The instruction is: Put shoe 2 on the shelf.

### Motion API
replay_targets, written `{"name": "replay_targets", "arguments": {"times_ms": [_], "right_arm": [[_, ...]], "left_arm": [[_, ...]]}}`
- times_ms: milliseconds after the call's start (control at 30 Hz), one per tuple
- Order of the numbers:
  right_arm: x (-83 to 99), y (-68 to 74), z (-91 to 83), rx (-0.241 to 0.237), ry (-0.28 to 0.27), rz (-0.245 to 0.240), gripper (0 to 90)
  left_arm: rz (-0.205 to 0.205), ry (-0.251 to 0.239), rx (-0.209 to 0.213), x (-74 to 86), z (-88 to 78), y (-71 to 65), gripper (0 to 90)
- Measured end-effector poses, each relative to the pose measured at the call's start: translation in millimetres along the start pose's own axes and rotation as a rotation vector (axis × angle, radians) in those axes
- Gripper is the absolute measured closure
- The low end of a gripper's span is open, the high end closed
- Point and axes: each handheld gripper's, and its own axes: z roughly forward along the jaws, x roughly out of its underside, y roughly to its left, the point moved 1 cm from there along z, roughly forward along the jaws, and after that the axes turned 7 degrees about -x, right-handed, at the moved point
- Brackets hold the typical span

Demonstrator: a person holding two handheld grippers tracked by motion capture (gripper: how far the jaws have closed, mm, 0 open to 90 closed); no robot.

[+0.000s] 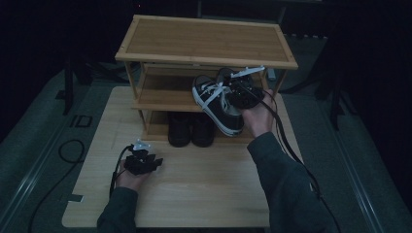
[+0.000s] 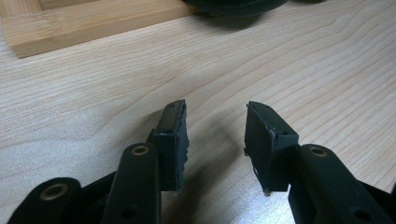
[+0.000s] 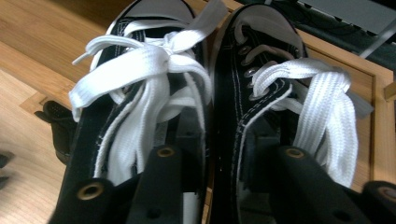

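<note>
A pair of black sneakers [image 1: 218,104] with white laces lies on the middle shelf of a wooden shoe rack [image 1: 204,41], heels sticking out past the shelf's front edge. My right gripper [image 1: 239,94] reaches in from the right. In the right gripper view one jaw sits inside the left sneaker [image 3: 135,93] and the other inside the right sneaker [image 3: 261,70], so my right gripper [image 3: 219,135] has their two inner walls pinched between its pads. My left gripper [image 1: 156,162] rests on the table with its jaws apart; between them my left gripper [image 2: 215,126] has just bare wood.
A pair of dark shoes [image 1: 190,128] stands on the rack's bottom shelf, just behind the table's [image 1: 204,189] open front area. The rack's top shelf is bare. The rack's base rail [image 2: 93,23] lies ahead of the left gripper. Cables trail from both grippers.
</note>
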Motion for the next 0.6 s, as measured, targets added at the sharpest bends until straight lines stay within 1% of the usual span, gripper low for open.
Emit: {"name": "replay_targets", "arguments": {"times_ms": [167,233,300,367,400,433,533,600], "right_arm": [[-0.8,-3.6,-0.6,0.001,0.007,0.006,62.3],[-1.2,-4.2,-1.6,-0.005,0.004,0.006,60.8],[-1.7,-4.4,-2.8,-0.014,0.013,0.002,59.8],[-2.2,-4.6,-3.9,-0.022,0.018,-0.005,59.1],[-2.8,-5.0,-6.0,-0.022,0.013,-0.009,58.8],[-4.4,-5.7,-10.9,-0.016,0.012,-0.023,57.8],[-4.9,-7.0,-14.3,-0.03,0.02,-0.051,57.0],[-5.0,-9.2,-16.6,-0.049,0.02,-0.054,56.3]], "left_arm": [[-0.001,0.0,0.001,0.1,0.0,0.2,59.1],[-0.001,0.0,0.002,0.1,-0.1,0.3,59.1],[-0.001,0.0,0.002,0.1,0.0,0.2,59.0],[0.001,0.002,0.002,0.1,-0.2,0.4,59.0],[0.0,0.0,0.001,0.1,0.0,0.0,59.0],[0.0,0.001,0.0,0.1,-0.1,-0.2,58.8],[0.0,0.0,-0.001,0.1,-0.1,-0.4,58.6],[0.0,-0.001,-0.001,0.1,-0.1,-0.4,58.6]]}}
